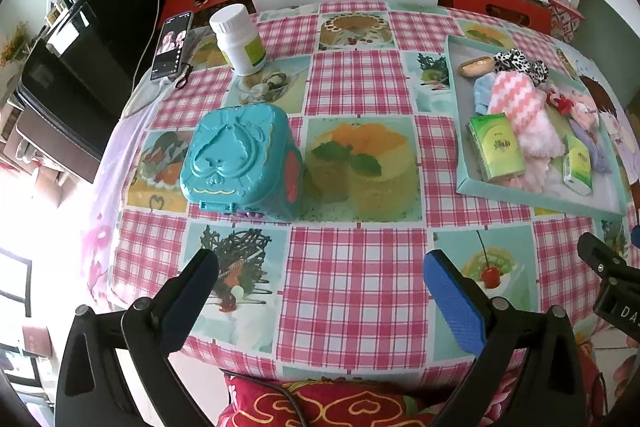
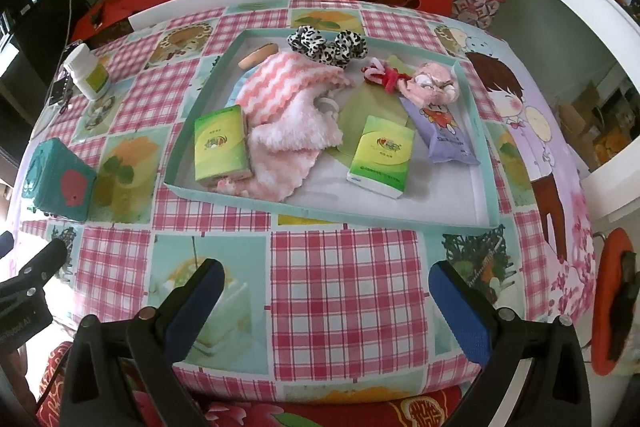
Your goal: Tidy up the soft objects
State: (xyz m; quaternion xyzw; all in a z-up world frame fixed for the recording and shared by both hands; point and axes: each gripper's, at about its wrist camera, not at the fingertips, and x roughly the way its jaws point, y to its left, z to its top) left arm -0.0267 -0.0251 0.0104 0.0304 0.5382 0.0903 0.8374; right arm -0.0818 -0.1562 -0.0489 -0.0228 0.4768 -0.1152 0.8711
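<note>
Several soft things, a pink towel (image 2: 280, 111) among them, are being kept inside the tray (image 2: 320, 217); both grippers (image 1: 320, 291) (image 2: 326, 293) are being held wide open, empty, near it.

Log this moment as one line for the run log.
left gripper: open, empty | right gripper: open, empty | pink towel: in tray | teal box: closed

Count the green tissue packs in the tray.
2. One green tissue pack lies at the tray's near-left corner, against the pink fluffy cloth. The other sits mid-tray, beside the purple packet. More could hide under the cloth.
</note>
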